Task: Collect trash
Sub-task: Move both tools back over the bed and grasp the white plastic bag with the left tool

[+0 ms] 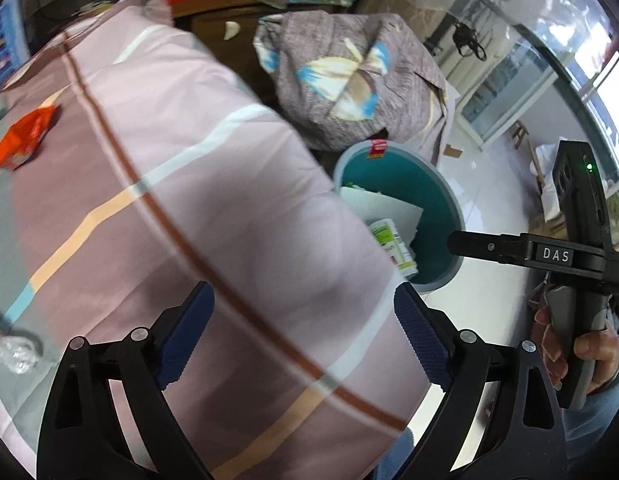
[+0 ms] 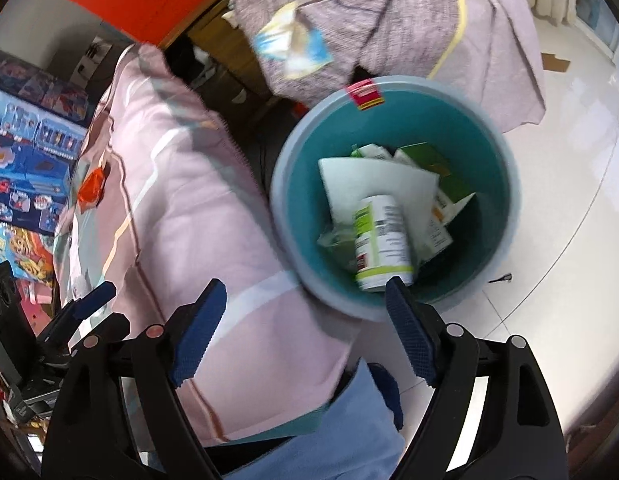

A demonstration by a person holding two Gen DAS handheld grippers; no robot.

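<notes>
Both hand-held grippers, left (image 1: pixel 303 332) and right (image 2: pixel 305 330), gape wide and hold nothing. The bin (image 2: pixel 505 152) beside the bed (image 1: pixel 181 184) already has a bottle (image 2: pixel 383 236) and paper. An orange wrapper (image 1: pixel 23 138) lies on the bed, far from the bin; pinching it risks snagging the sheet.

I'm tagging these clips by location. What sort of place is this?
Most likely a lived-in bedroom: a bed under a pink striped quilt, a bundle of patterned bedding beside it, and a teal trash bin on the white tiled floor.
</notes>
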